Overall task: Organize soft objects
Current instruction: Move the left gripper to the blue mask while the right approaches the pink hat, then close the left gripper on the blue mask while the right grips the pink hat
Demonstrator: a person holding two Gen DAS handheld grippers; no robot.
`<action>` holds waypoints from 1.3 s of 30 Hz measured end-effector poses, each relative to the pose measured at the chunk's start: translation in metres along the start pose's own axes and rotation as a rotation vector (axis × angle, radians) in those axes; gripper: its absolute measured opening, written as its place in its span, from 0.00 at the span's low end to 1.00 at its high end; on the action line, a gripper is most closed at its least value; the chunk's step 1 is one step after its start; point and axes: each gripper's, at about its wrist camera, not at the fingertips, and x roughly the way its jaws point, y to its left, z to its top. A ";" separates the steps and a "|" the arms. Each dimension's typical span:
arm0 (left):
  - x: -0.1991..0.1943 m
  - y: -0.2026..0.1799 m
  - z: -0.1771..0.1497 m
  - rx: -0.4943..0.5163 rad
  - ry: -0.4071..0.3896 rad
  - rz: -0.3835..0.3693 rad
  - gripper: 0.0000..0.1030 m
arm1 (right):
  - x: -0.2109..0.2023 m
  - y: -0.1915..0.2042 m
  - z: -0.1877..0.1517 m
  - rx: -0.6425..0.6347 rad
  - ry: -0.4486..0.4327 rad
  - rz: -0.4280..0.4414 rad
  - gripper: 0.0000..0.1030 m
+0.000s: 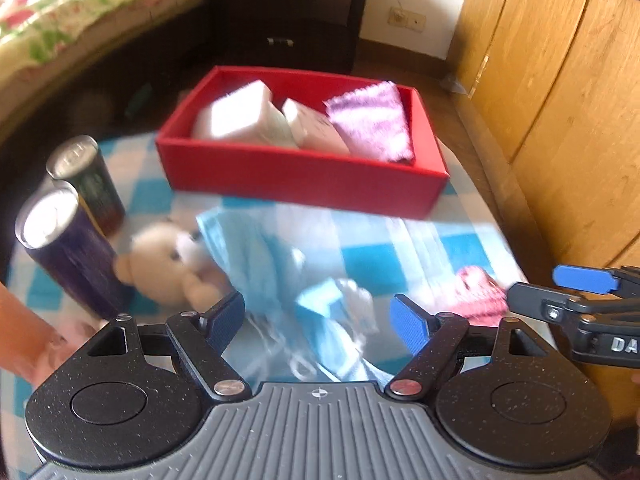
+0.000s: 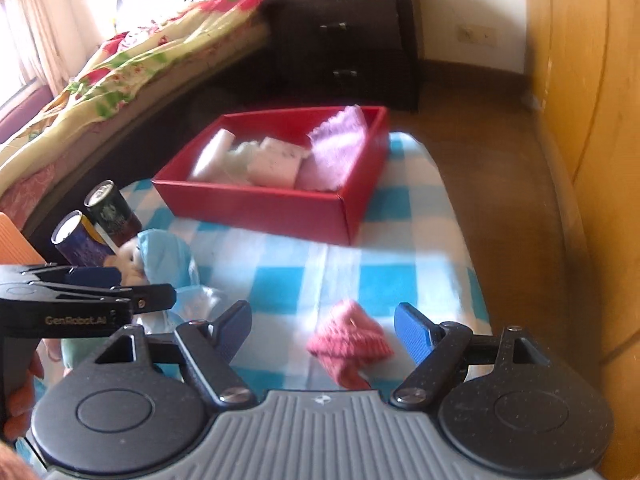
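In right view only: bed [image 2: 120, 64]; left shows blue bag [image 1: 280, 280].

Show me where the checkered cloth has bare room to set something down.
Free: the strip between the red box and the pink knitted piece, toward the cloth's right edge. Crowded: the left side, with two cans, the teddy bear and the blue bag.

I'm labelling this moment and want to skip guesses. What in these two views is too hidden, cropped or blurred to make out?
- Teddy bear: left wrist view, body partly hidden by the blue plastic bag; right wrist view, mostly behind the left gripper.
- Can labels: blurred in both views, unreadable.
- White items in the red box: blurred, identity unclear.
- Pink knit piece: left wrist view, partly behind the right gripper.
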 end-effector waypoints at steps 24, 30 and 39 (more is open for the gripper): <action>0.062 -0.016 -0.021 -0.007 0.183 -0.010 0.37 | 0.063 -0.005 -0.001 -0.057 0.144 -0.101 0.46; 0.055 -0.017 -0.024 0.017 0.202 -0.022 0.26 | 0.062 -0.003 -0.007 -0.048 0.186 -0.065 0.27; 0.030 -0.019 -0.029 0.001 0.208 -0.107 0.25 | 0.048 0.002 -0.014 -0.056 0.194 -0.008 0.24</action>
